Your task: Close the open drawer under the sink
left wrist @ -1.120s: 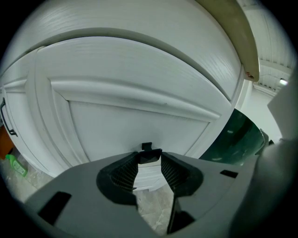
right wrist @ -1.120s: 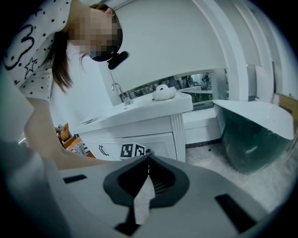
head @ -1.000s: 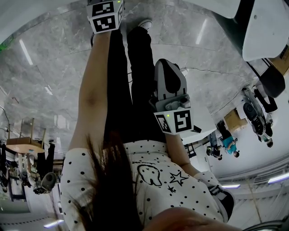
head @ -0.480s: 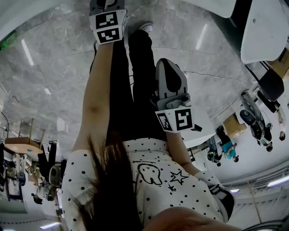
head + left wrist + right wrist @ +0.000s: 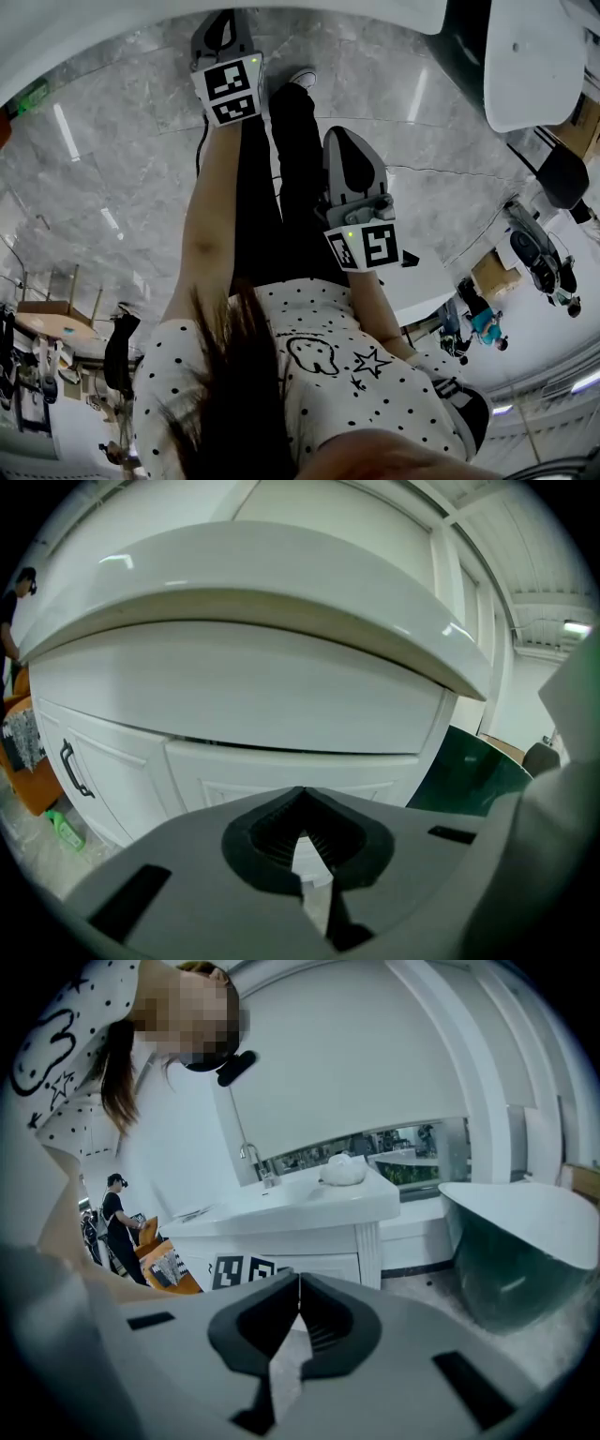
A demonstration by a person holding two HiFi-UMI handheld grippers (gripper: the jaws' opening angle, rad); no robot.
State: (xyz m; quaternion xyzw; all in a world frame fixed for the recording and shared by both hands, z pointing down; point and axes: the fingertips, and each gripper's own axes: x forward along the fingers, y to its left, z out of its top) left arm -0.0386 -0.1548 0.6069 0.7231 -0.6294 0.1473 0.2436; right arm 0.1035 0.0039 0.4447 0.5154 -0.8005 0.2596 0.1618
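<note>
Ahead of left claw (image 5: 303,808), jaws together, empty: white panelled drawer front (image 5: 281,763) under white sink (image 5: 262,574), untouched; closing push judged outstanding. Right claw (image 5: 298,1286) likewise closed, empty.

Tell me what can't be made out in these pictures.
Drawer: in the left gripper view the white cabinet front fills the frame; open or shut, cannot tell.
Sink basin: same view, hidden above the countertop.
Vanity lower front: right gripper view, covered by the right gripper.
Head view: the person fills it, no drawer.
</note>
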